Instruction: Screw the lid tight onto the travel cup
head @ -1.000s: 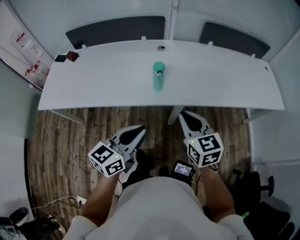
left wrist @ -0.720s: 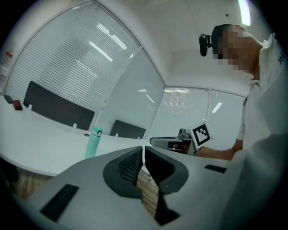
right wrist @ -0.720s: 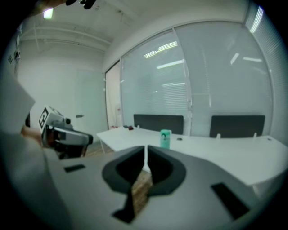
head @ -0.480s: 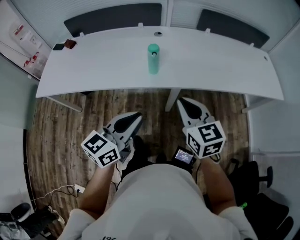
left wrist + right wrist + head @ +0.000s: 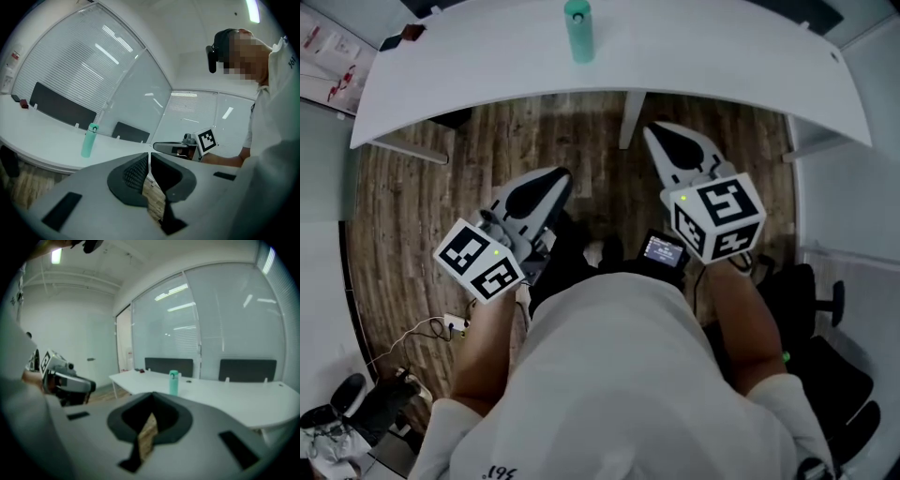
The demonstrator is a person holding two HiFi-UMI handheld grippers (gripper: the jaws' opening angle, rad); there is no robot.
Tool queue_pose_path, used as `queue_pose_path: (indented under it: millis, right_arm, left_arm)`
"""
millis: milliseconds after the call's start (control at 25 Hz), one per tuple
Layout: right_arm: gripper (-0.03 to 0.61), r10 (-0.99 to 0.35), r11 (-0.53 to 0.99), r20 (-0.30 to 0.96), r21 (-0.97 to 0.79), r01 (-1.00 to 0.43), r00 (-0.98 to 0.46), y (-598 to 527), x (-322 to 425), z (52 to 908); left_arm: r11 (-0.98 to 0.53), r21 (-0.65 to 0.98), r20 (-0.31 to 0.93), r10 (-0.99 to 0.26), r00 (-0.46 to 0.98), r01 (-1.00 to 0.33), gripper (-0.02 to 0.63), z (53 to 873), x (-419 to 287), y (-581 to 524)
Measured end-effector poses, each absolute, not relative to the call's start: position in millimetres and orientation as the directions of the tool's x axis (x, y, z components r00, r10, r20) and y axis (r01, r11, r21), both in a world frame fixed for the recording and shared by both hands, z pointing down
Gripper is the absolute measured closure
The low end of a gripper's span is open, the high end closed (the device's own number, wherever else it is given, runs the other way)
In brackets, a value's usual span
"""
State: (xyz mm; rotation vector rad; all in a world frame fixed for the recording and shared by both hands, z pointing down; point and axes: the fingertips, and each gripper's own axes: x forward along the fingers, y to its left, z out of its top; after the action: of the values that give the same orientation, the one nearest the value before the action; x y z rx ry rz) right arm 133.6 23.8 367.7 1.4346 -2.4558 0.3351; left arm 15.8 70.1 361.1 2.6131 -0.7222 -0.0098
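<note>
The mint-green cylindrical travel cup (image 5: 578,28) stands upright on the white curved desk (image 5: 722,56), about midway along it and back from its near edge, with its lid sitting on top. Whether that lid is screwed home cannot be told from this far off. Both tools hang short of the desk's near edge, over the wooden floor. The left gripper (image 5: 561,175) has its jaws together with nothing between them, and the right gripper (image 5: 651,132) is likewise closed and empty. I judge that no turning is in hand at this moment. Any further tightening would call for bringing both tools up to the desk, opening them, bracing the body with one and clasping the lid with the other.

The head view alone shows the small lit screen (image 5: 663,251) at the person's waist, and it crops the cup's top. The left gripper view shows the whole cup and the right tool's marker cube; the right gripper view shows the dark panels (image 5: 168,366) behind the desk
</note>
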Motion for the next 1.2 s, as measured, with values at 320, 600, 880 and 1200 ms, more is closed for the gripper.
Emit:
queue_pose_path:
  millis: [320,600,880,1200]
  right_arm:
    - [0.555,-0.811,0.487,0.345,-0.051,-0.872,-0.473,31,125,359]
    - [0.557,-0.814,0.469,0.360,-0.057,-0.881,-0.456,27,108,361]
    - [0.557,-0.819,0.449,0.377,-0.048,-0.892,-0.433,28,88,365]
    - [0.557,-0.826,0.430,0.388,-0.035,-0.902,-0.409,29,79,369]
  left_arm:
    - [-0.778,0.399,0.115,-0.484,0.868,-0.486,0.575,355,8,77]
    - [-0.782,0.406,0.132,-0.462,0.877,-0.473,0.575,354,-13,71]
    - [-0.787,0.418,0.132,-0.441,0.888,-0.453,0.575,356,-35,69]
    - [-0.790,0.426,0.125,-0.430,0.894,-0.440,0.575,359,-46,68]
